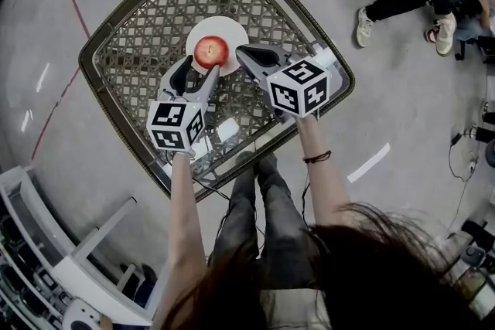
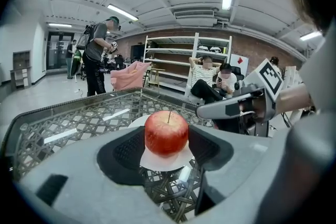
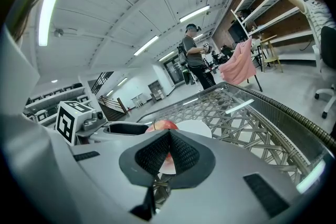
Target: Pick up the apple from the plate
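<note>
Two grippers hang over the low table [image 1: 139,42] as I watch, and only the left gripper [image 1: 196,75] is set for the job. Its jaws stand apart with the apple [image 1: 211,52] framed in the gap. As far as I can judge the dark pads are not pressing on it, and the tips sit just at the near rim of the plate [image 1: 232,31]. The right gripper [image 1: 250,56] lies just beside the apple on the other side, its jaws closed together on nothing. The apple sits upright in the middle of the plate, stem up. To grasp it well, I'd say the left gripper should slide forward until the pads flank the fruit at its widest part, then close gently and lift straight up so the plate isn't dragged. The apple is round, red with pale speckling, smooth and a little glossy, so an off-centre pinch could let it roll or slip out; the finely ribbed pads should help. The plate is thin, flat, white and round, perhaps light enough to shift. Beneath it the tabletop is a woven lattice of dull strands under what looks like a glass sheet, framed by a braided rim.
</note>
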Available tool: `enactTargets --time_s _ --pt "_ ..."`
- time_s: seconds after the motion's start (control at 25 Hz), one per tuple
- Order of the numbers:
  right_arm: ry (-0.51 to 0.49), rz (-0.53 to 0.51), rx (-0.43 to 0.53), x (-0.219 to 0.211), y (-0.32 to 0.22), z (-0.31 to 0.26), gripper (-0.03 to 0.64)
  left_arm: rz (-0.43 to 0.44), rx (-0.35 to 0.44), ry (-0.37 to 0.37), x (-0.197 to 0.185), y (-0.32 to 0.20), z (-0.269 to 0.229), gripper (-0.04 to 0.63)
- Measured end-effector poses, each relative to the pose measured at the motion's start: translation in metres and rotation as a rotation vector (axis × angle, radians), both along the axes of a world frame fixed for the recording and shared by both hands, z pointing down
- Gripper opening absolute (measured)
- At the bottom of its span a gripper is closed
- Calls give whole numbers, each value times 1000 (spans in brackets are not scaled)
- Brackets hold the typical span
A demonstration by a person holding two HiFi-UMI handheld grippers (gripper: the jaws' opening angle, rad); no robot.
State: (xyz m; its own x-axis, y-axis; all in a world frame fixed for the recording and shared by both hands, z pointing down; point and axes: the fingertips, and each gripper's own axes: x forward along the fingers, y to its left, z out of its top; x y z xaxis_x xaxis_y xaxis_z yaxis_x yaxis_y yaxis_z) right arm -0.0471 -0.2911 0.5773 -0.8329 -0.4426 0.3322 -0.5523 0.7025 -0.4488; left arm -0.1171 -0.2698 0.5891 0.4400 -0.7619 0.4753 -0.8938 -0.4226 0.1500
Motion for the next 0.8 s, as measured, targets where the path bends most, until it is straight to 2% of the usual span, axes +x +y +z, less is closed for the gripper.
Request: enactTargets --time_s 0.32,0.8 --pt "0 0 3 -1 -1 8 9 55 37 3 9 -6 6 336" --pt "-5 10 5 -1 -6 16 9 85 62 -34 17 -20 16 391"
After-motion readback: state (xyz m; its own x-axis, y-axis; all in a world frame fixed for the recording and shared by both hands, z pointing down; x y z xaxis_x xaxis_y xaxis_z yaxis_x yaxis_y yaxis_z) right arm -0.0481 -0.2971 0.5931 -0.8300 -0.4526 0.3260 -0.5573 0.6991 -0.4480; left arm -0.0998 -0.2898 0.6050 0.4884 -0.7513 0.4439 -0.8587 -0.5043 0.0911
